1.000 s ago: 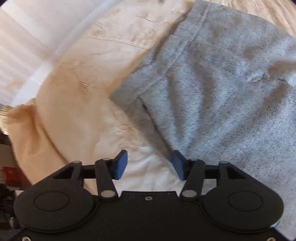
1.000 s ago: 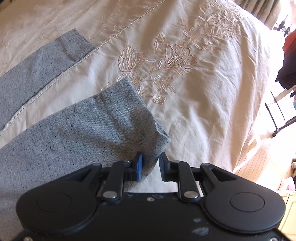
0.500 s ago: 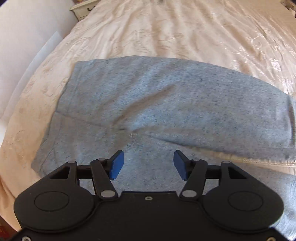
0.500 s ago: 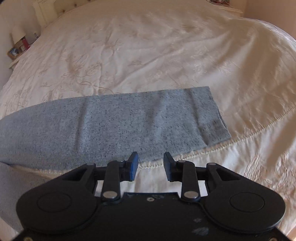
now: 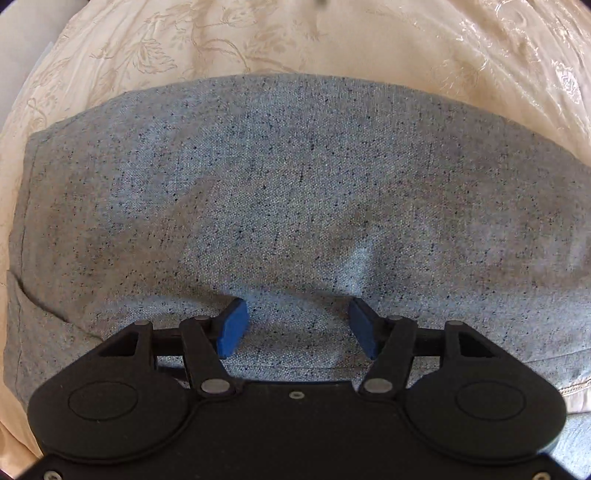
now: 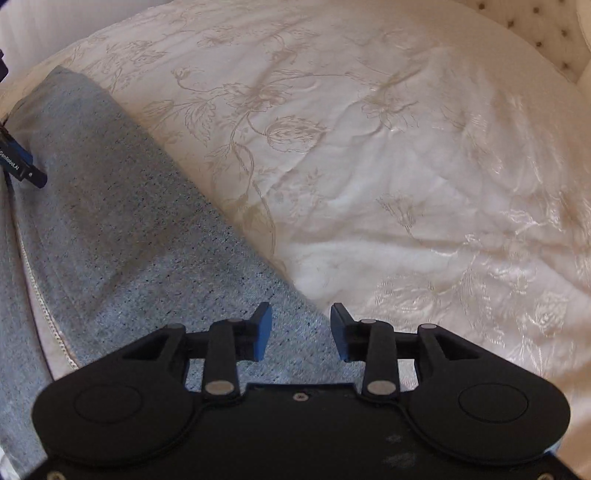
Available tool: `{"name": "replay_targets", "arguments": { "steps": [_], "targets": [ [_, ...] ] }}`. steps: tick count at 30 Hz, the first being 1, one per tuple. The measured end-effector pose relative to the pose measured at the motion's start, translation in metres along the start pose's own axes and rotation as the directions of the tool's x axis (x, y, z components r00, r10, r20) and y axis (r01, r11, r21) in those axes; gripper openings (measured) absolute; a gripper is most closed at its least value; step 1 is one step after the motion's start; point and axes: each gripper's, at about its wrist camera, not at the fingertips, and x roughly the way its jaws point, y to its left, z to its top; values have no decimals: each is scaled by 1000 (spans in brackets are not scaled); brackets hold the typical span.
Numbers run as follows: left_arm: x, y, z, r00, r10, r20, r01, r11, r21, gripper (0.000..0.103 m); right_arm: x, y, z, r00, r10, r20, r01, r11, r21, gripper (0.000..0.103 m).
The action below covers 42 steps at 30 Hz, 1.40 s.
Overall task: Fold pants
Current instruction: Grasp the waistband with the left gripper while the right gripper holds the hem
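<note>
Grey speckled pants lie spread on a cream bedspread and fill most of the left wrist view. My left gripper points straight down, close over the cloth. Its jaws are opening and its blue pads stand wide apart over a shallow fold, gripping nothing. In the right wrist view one pant leg runs from the upper left to the bottom middle. My right gripper hovers over that leg's right edge, jaws opening, with cloth below them but not pinched. The other leg shows at the left edge.
The embroidered cream bedspread stretches wide to the right of the pant leg. A stitched seam of the bedspread runs between the two legs. A tufted headboard stands at the far right. A dark blue labelled part pokes in from the left.
The right gripper has let go of the leg's end, opened wider and swung along the leg. The left gripper has moved from the bedspread beside the pants to over their middle, closer down.
</note>
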Motion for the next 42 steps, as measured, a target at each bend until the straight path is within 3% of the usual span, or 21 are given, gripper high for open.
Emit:
{"name": "replay_targets", "arguments": {
  "steps": [5,10,12,13,15,19,25,32,37,42],
  "targets": [
    [8,-3,-1,1000,31,-6,-31,999,7,73,30,-21,21,986,149,-72,-155,984,-89,39],
    [17,-4,-3,997,73,-5,-73,997,-7,90,62,-30,26,940,279,-195,-301,949,-95,41],
    [16,0,-5,998,60,-10,-60,998,-14,90,63,-32,26,942,280,-187,-299,951,-80,29],
    [12,4,-4,998,55,-12,-55,998,-15,88,61,-33,26,942,285,-175,-302,950,-79,4],
    [-2,8,-4,1000,31,-2,-31,999,-26,82,47,-24,19,952,269,-147,-287,950,-121,6],
    [-33,14,8,996,-61,62,65,996,-61,81,7,1,2,973,222,-61,-230,939,-257,6],
    [-31,23,64,981,-183,66,192,962,-194,82,-28,42,-22,977,211,15,-194,922,-334,6],
    [-2,23,102,993,-117,8,115,954,-275,81,-28,55,-34,981,191,33,-169,930,-327,6],
    [-15,35,107,982,-180,60,190,929,-319,82,-23,64,-35,983,183,14,-166,920,-355,6],
    [-15,38,111,982,-187,32,187,922,-340,82,-25,66,-38,982,187,8,-172,918,-357,6]
  ]
}}
